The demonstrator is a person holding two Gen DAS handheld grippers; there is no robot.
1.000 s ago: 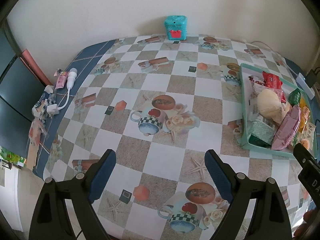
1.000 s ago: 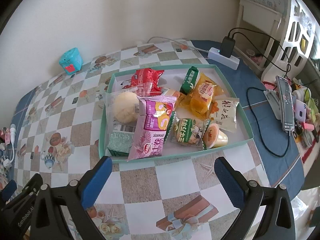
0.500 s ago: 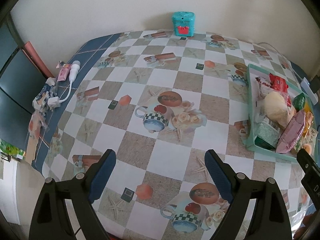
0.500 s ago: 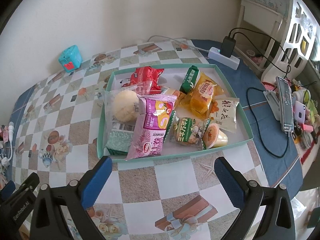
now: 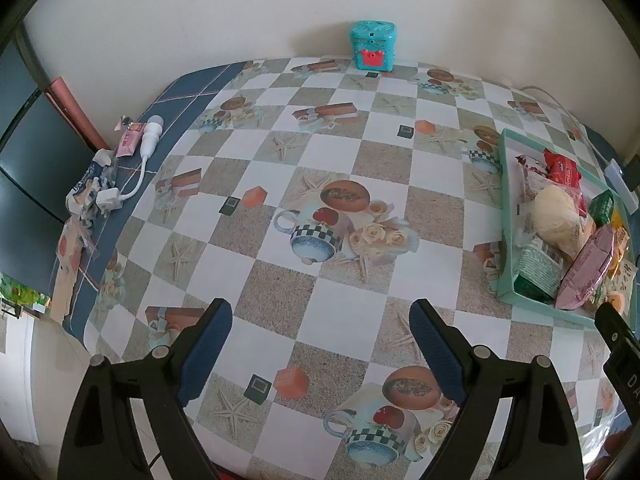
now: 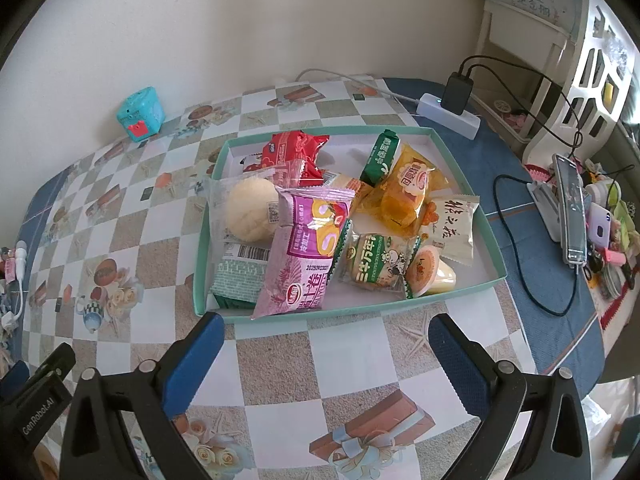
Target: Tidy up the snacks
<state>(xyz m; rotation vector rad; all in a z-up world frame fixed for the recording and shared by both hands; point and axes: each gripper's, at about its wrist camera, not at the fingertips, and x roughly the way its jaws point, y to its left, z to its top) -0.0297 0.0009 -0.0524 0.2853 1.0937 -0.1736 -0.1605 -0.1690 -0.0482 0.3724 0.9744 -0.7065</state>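
A shallow teal tray [image 6: 202,248] [image 5: 505,216] on the patterned tablecloth holds several wrapped snacks: a pink roll-cake packet [image 6: 306,252], a round bun in clear wrap [image 6: 250,210], a red packet [image 6: 294,150], an orange cake packet [image 6: 406,190], a green carton [image 6: 382,156] and a jelly cup [image 6: 430,274]. My right gripper [image 6: 324,328] hovers open just in front of the tray's near rim, nothing between its fingers. My left gripper [image 5: 320,320] is open over bare tablecloth, well to the left of the tray.
A turquoise toy box [image 5: 372,46] [image 6: 140,114] stands at the wall. A white charger with cable and wrappers [image 5: 116,184] lies at the left table edge. A power strip [image 6: 448,114], black cables and a phone on a stand [image 6: 572,208] crowd the right side.
The left wrist view has shifted a little, so the tray sits further to its right edge and the toy box lower from the top. The right gripper has kept still.
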